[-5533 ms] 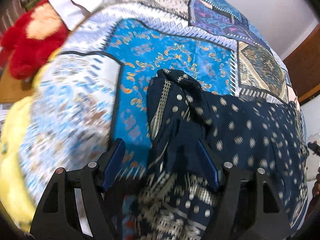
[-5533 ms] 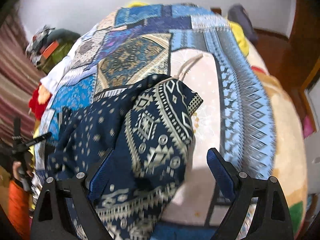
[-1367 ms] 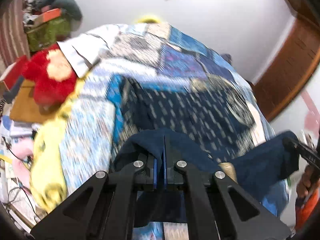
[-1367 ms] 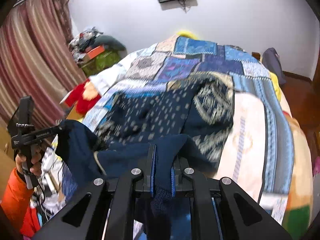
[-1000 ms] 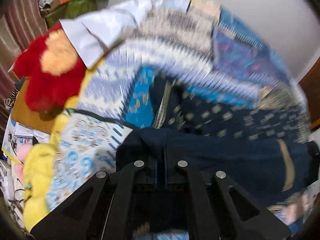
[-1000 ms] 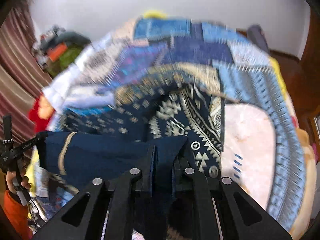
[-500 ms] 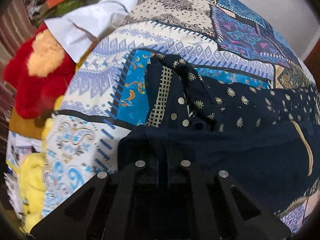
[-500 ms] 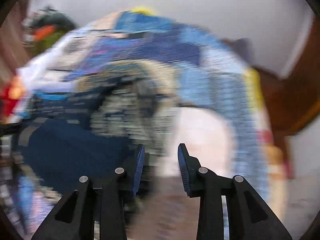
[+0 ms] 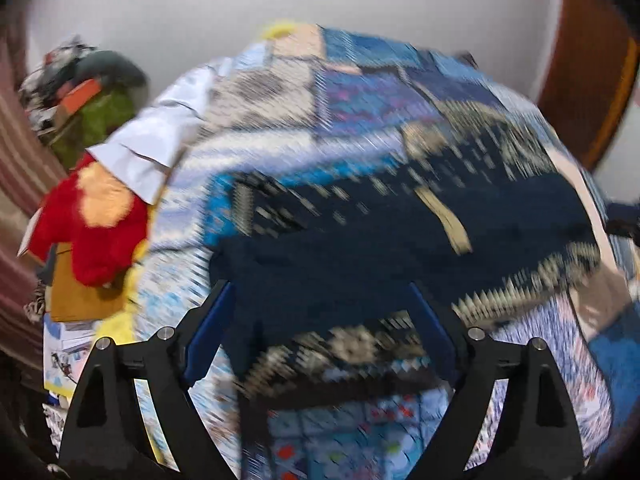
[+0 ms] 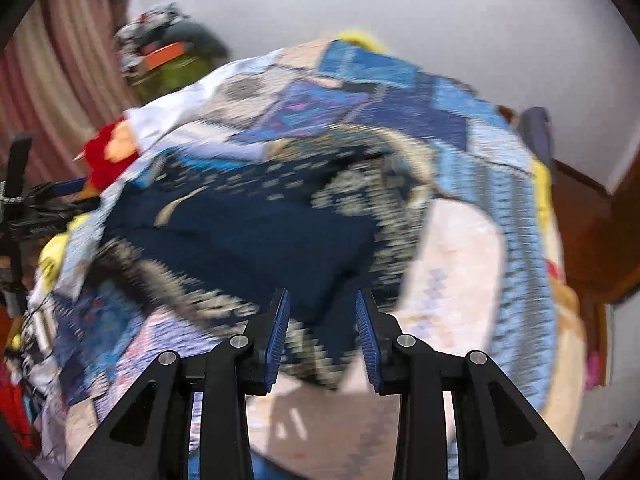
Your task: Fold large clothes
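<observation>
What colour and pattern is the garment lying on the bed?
Dark navy garment with small cream motifs and a cream geometric border; clearest in the right wrist view.

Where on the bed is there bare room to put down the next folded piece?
The pale peach patch of the bedspread, between the navy garment and the blue zigzag border, is free. So is the far patchwork beyond the garment. The side by the red plush toy and white cloth is crowded.
</observation>
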Available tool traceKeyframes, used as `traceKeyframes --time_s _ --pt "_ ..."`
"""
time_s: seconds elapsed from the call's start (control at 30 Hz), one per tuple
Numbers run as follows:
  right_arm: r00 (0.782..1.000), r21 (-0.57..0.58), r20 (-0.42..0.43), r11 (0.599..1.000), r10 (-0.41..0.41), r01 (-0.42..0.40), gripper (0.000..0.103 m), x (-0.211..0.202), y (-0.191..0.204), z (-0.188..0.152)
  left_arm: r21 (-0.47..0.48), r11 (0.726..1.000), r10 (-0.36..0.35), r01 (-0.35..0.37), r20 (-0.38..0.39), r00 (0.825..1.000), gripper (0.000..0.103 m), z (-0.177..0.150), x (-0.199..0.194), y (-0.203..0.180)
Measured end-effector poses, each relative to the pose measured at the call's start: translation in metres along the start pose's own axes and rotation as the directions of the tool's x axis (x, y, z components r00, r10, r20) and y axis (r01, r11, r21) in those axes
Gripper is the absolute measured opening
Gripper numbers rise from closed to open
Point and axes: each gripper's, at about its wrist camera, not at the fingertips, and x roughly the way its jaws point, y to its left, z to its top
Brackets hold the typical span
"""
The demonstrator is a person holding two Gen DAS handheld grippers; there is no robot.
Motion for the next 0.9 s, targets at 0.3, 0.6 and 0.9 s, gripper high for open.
traceKeyframes --time_s 0.3,0.6,0.9 --pt "0.99 -0.129 -0.141 0.992 -0.028 0.01 0.03 0.073 0.049 -0.007 0.041 0.999 0.006 0.0 -0.131 0.991 0.088 -0.002 0.071 -0.034" --pt "0.993 -0.115 -0.088 0.991 -0.079 0.068 0.03 0.108 0.02 0.068 0.072 0.992 0.107 -0.102 -0.074 0.992 0.089 0.085 0.103 -0.006" --pt "0.961 0.021 0.096 0.966 -0.259 0.258 0.03 0.095 -0.013 0.155 -0.066 0.961 0.274 -0.269 0.086 0.958 0.089 0.172 0.069 0.049"
